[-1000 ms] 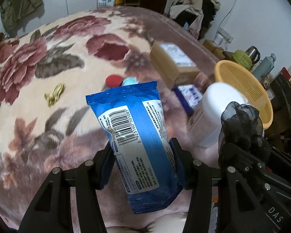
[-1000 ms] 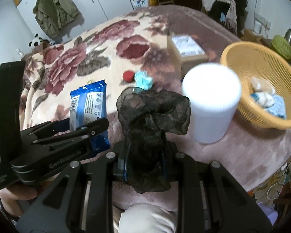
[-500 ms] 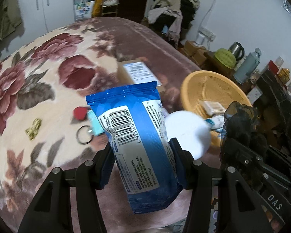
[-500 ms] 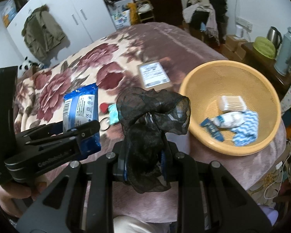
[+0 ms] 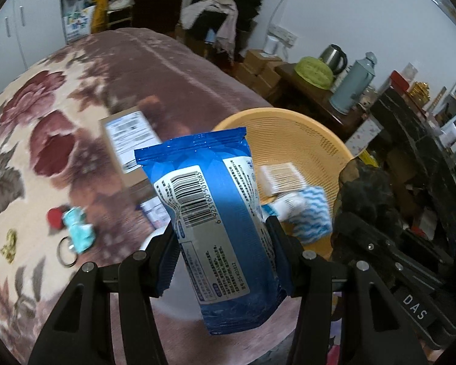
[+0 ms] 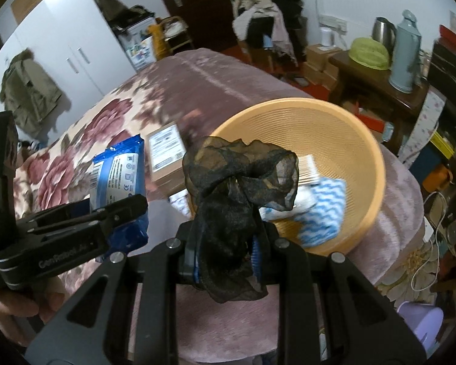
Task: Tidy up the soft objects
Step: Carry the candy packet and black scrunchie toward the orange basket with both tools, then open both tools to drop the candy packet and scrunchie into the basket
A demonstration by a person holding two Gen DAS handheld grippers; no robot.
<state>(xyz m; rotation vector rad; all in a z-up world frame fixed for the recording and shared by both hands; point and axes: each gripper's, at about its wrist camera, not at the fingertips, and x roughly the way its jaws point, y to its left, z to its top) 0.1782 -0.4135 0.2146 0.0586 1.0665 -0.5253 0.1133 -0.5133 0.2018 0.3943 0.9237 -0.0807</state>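
My left gripper is shut on a blue soft pack of wipes with a barcode, held upright in the air in front of the orange basket. My right gripper is shut on a black sheer scrunchie, which bunches above the fingers near the basket's near rim. In the right wrist view the left gripper and its blue pack show at the left. The basket holds a blue-and-white cloth, a packet of cotton swabs and a white tube.
The basket sits at the bed's edge on a floral blanket. A cardboard box, a keyring with red and teal charms and a small gold object lie on it. A side table with kettle and flask stands beyond.
Both grippers swung right with their loads, from over the white cylinder to in front of the orange basket, which now fills the middle of both views. The grips are unchanged.
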